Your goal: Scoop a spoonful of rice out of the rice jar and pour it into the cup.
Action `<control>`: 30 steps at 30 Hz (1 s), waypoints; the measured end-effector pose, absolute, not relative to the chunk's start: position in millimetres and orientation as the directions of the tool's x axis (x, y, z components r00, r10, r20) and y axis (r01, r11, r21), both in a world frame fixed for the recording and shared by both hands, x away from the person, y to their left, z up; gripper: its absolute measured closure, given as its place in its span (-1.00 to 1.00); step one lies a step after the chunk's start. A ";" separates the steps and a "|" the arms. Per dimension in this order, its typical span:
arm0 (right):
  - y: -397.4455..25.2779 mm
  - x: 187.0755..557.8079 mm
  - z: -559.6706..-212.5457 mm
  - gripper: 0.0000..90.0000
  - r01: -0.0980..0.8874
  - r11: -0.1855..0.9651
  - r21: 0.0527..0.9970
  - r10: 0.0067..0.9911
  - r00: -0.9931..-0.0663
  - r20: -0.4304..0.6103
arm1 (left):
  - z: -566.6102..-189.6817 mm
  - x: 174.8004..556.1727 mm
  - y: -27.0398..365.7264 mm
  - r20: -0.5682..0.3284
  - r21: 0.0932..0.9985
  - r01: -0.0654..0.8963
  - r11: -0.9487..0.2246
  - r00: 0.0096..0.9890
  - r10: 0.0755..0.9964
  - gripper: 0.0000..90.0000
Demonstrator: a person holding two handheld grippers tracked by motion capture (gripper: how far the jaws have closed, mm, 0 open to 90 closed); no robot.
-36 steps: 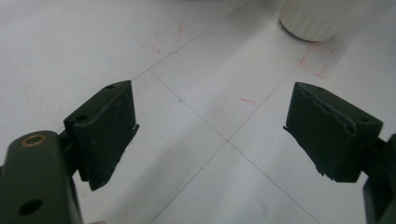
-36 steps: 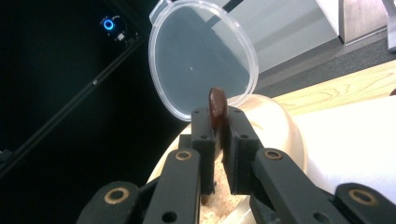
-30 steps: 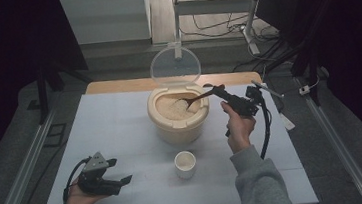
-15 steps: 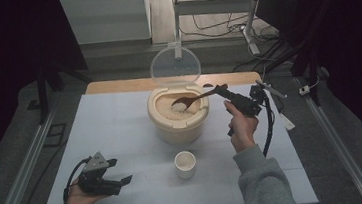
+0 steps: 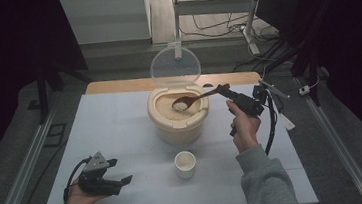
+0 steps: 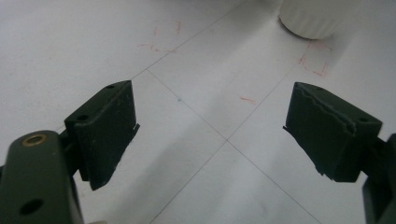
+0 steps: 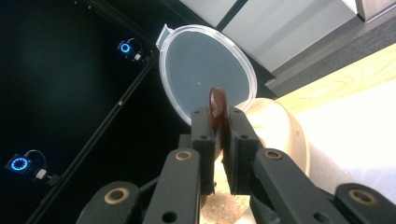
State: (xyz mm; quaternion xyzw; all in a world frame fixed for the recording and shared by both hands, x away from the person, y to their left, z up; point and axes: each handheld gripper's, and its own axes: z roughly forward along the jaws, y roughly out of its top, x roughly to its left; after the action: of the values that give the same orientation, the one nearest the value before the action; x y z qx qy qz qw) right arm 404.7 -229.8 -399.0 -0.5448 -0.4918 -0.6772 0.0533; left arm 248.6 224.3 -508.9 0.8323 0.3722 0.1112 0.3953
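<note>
Beige, round container (image 5: pixel 178 120) near the middle of the white tabletop (image 5: pixel 116 123), toward the far edge, holding a pale grainy filling. Clear lid (image 5: pixel 175 66) hinged open and standing upright at the container's far rim; seen again as a translucent disc (image 7: pixel 205 70) in the right gripper view.

Brown wooden spoon (image 5: pixel 191 100) over the container's mouth, bowl carrying a small heap of the pale grains, handle slanting up toward the right edge. Handle clamped between the jaws of the right gripper (image 5: pixel 227 89), jaws closed tight on it; the same grip in the right gripper view, with the spoon (image 7: pixel 217 108) edge-on between the closed pads of that gripper (image 7: pixel 219 140). Right hand (image 5: pixel 244 126) behind the tool, grey sleeve running to the near edge.

Small white cup (image 5: pixel 185 164) standing upright in front of the container, toward the near edge, apart from it; ribbed white base (image 6: pixel 310 18) at the top of the left gripper view.

Left gripper (image 5: pixel 121 181) low over the near left corner, held by the left hand (image 5: pixel 82 197), jaws spread wide apart and holding nothing. Thin grid lines and faint red marks on the bare tabletop (image 6: pixel 210 93) between those jaws.
</note>
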 end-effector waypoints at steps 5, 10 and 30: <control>-231.6 403.2 -397.4 0.86 0.616 -0.510 0.601 0.453 -0.402 0.796 | -509.4 248.8 224.1 -0.110 0.739 0.533 -0.412 0.699 0.707 -0.64; -232.8 399.7 -395.2 0.86 0.631 -0.504 0.590 0.431 -0.408 0.805 | -509.6 248.8 224.3 -0.110 0.739 0.533 -0.411 0.698 0.708 -0.64; -252.9 362.0 -396.9 0.86 0.705 -0.425 0.568 0.368 -0.439 0.820 | -510.1 249.5 225.8 -0.113 0.736 0.538 -0.411 0.695 0.710 -0.64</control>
State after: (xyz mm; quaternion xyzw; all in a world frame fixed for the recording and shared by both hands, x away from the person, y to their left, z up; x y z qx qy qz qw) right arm 362.0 -252.9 -396.9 -0.5145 -0.5212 -0.6691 0.1261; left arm 249.5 225.8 -510.1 0.8327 0.3748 0.1091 0.3927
